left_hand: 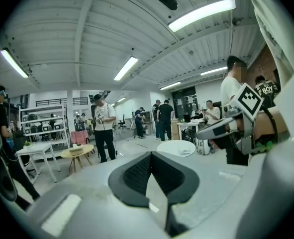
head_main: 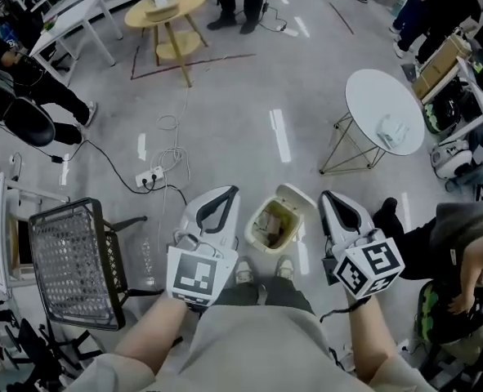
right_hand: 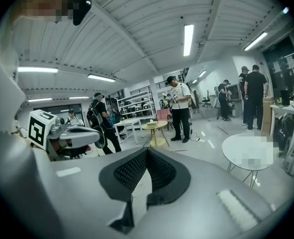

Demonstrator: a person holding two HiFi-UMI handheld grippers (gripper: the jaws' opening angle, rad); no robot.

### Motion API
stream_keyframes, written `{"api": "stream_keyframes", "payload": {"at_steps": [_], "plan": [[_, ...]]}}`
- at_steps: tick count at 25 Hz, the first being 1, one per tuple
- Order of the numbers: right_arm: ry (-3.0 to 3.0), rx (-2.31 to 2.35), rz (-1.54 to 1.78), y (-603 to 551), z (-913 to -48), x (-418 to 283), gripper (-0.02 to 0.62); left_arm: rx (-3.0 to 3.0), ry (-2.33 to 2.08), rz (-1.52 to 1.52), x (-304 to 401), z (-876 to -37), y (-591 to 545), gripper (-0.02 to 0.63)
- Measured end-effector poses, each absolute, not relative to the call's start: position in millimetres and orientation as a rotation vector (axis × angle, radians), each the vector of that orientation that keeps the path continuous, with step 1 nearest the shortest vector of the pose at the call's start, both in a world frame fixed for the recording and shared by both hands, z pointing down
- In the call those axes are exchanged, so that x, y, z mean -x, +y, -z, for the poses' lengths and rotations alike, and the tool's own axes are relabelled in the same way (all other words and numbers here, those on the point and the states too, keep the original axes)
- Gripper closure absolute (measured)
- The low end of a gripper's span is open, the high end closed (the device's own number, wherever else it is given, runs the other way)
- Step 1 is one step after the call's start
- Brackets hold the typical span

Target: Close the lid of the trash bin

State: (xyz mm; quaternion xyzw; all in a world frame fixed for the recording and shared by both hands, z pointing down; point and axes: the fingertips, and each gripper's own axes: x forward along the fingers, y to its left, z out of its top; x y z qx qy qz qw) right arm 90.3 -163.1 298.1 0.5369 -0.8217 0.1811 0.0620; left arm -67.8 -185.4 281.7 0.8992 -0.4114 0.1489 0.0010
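The small cream trash bin (head_main: 272,224) stands on the floor just past the person's feet, holding some rubbish. Its lid (head_main: 299,196) is swung up and back at the far right rim. My left gripper (head_main: 228,194) hangs left of the bin and my right gripper (head_main: 328,198) right of it, both above the floor and apart from the bin. Both point level into the room, so the bin is absent from either gripper view. The left gripper (left_hand: 150,154) and the right gripper (right_hand: 147,149) are shut, tips meeting with nothing held.
A round white table (head_main: 384,109) stands at the far right, a round wooden table (head_main: 166,8) at the far left. A black mesh chair (head_main: 73,260) is close on the left. A power strip (head_main: 151,175) with cables lies ahead. A seated person (head_main: 462,251) is right; others stand farther off.
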Motion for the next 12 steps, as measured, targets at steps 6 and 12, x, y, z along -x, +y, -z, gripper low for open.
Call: {"api": "stream_keyframes", "payload": {"at_steps": [6,12], "plan": [[-2.407,-1.581,-0.628,-221,-366,-122,0.592,-2.789,-1.290,-0.577,51,-326,-222,0.603],[-2.299,-1.576,-0.740,-256,-462,-145,0.592,-2.724,-1.253,-0.668,38,-393,-242,0.603]]}}
